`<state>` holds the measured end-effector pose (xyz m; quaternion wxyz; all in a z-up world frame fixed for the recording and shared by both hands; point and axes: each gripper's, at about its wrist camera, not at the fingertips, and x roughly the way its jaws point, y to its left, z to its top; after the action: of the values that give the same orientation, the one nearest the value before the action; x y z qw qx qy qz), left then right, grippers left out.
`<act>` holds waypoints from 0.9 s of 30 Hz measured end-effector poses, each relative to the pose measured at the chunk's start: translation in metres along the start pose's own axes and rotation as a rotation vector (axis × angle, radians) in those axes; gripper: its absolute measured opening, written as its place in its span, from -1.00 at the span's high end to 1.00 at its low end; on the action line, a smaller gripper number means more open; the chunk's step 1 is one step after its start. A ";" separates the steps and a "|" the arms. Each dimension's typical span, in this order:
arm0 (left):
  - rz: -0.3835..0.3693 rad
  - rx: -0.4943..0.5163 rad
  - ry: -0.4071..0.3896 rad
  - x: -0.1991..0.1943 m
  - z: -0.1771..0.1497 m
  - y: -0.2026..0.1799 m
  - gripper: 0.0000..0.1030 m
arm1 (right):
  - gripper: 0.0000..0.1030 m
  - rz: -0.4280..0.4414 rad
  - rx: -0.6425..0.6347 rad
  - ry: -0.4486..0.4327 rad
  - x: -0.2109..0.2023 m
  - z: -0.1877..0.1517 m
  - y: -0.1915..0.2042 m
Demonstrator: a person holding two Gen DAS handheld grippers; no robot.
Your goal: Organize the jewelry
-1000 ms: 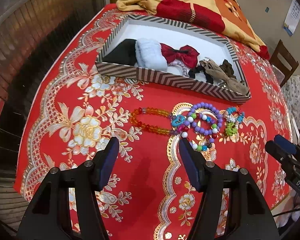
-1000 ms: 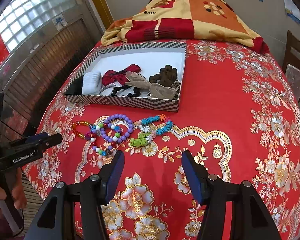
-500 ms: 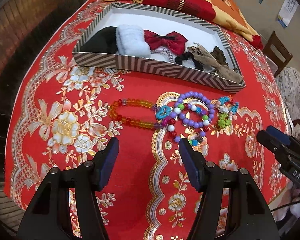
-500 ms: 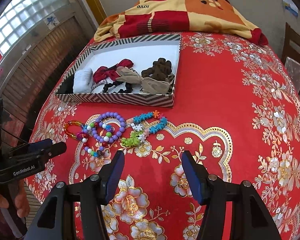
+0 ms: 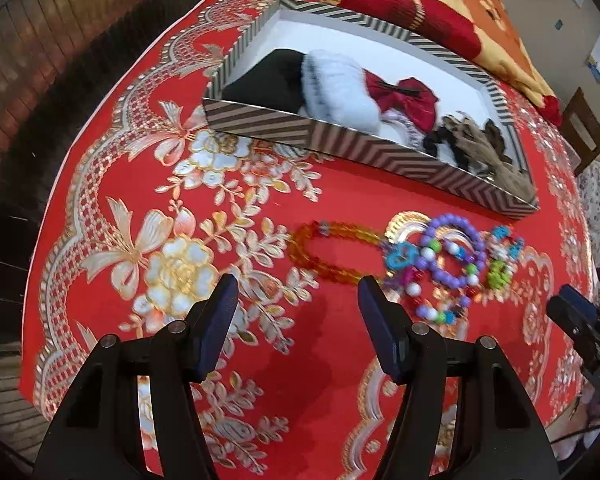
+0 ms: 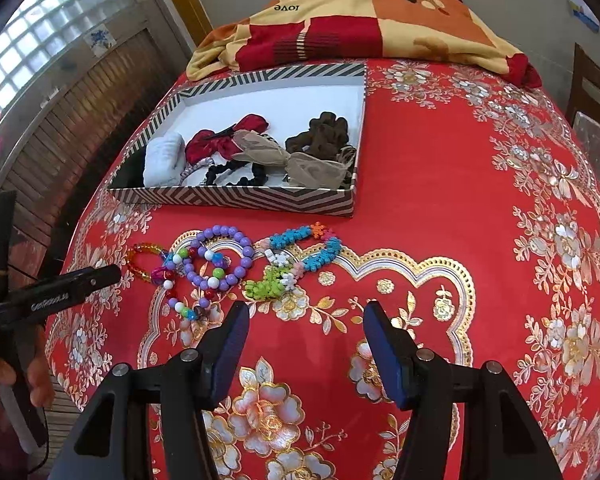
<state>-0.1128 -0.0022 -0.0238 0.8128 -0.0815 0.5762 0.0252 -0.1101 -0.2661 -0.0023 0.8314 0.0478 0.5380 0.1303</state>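
Several bead bracelets lie in a row on the red tablecloth: an orange one (image 5: 332, 250) (image 6: 140, 260), a purple one (image 5: 454, 252) (image 6: 220, 256), a mixed-colour one (image 6: 184, 300) and a blue-green one (image 6: 300, 256) (image 5: 502, 256). Behind them stands a striped box (image 6: 236, 198) (image 5: 340, 140) with hair bows and scrunchies inside. My left gripper (image 5: 296, 304) is open and empty, just in front of the orange bracelet. My right gripper (image 6: 302, 328) is open and empty, in front of the blue-green bracelet.
A red and yellow blanket (image 6: 360, 12) lies heaped at the table's far end. The table's left edge (image 5: 44, 240) drops off beside a wooden wall. A chair (image 6: 592, 96) stands at the right. The left gripper also shows in the right wrist view (image 6: 72, 288).
My left gripper has moved left and closer to the table, toward the orange bracelet. My right gripper has edged forward toward the bracelets. Both stayed open.
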 end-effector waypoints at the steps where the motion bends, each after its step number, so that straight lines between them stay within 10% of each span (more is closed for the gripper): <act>1: 0.001 -0.001 0.003 0.002 0.002 0.002 -0.21 | -0.10 -0.001 -0.002 0.001 0.001 0.001 0.001; 18: 0.040 0.105 0.034 0.036 0.027 -0.008 -0.21 | -0.09 -0.078 0.002 0.003 0.053 0.033 -0.011; 24: 0.036 0.140 0.022 0.041 0.031 -0.011 -0.20 | 0.30 -0.132 -0.044 -0.005 0.065 0.037 -0.007; 27: 0.051 0.168 -0.002 0.041 0.034 -0.017 0.30 | 0.66 -0.142 -0.065 -0.012 0.065 0.040 -0.007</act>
<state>-0.0655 -0.0156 -0.0498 0.8166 0.0017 0.5772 -0.0023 -0.0474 -0.2536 -0.0442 0.8430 -0.0169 0.5303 0.0881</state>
